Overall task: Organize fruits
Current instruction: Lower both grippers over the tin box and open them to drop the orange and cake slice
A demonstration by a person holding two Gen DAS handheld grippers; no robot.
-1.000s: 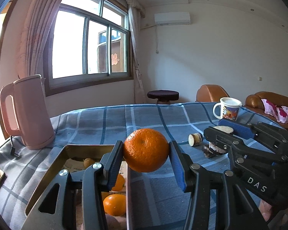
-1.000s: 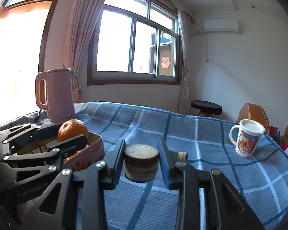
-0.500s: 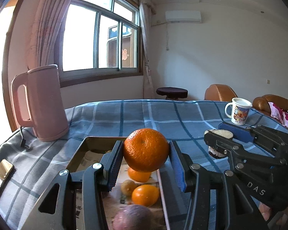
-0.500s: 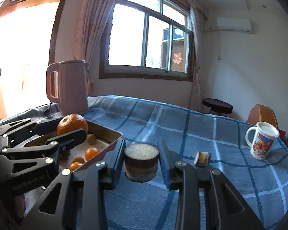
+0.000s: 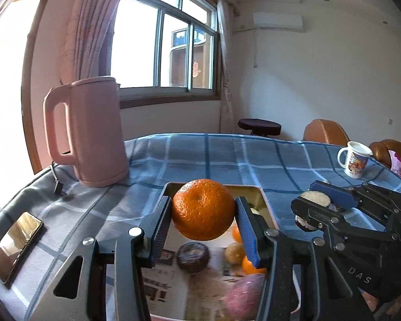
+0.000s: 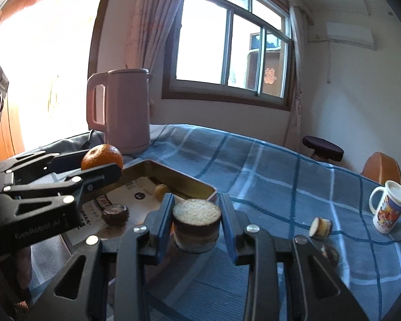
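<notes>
My left gripper (image 5: 203,210) is shut on a large orange (image 5: 203,208) and holds it over the metal tray (image 5: 262,200). The tray holds small oranges (image 5: 250,264), a dark round fruit (image 5: 193,256) and a pinkish fruit (image 5: 242,298). My right gripper (image 6: 196,220) is shut on a short brown cylinder with a pale cut top (image 6: 196,223), above the tray's (image 6: 189,183) near right corner. The left gripper with its orange (image 6: 102,157) shows at the left of the right wrist view; the right gripper (image 5: 311,208) shows at the right of the left wrist view.
A pink kettle (image 5: 89,133) stands behind the tray to the left. A phone (image 5: 13,243) lies at the table's left edge. A printed mug (image 6: 387,211) stands at far right. A small cut cylinder (image 6: 319,227) and a dark round piece (image 6: 330,252) lie on the blue checked cloth.
Both grippers have moved left and forward over the tray, keeping their loads. The tray has come from the lower left to directly under the left gripper.
</notes>
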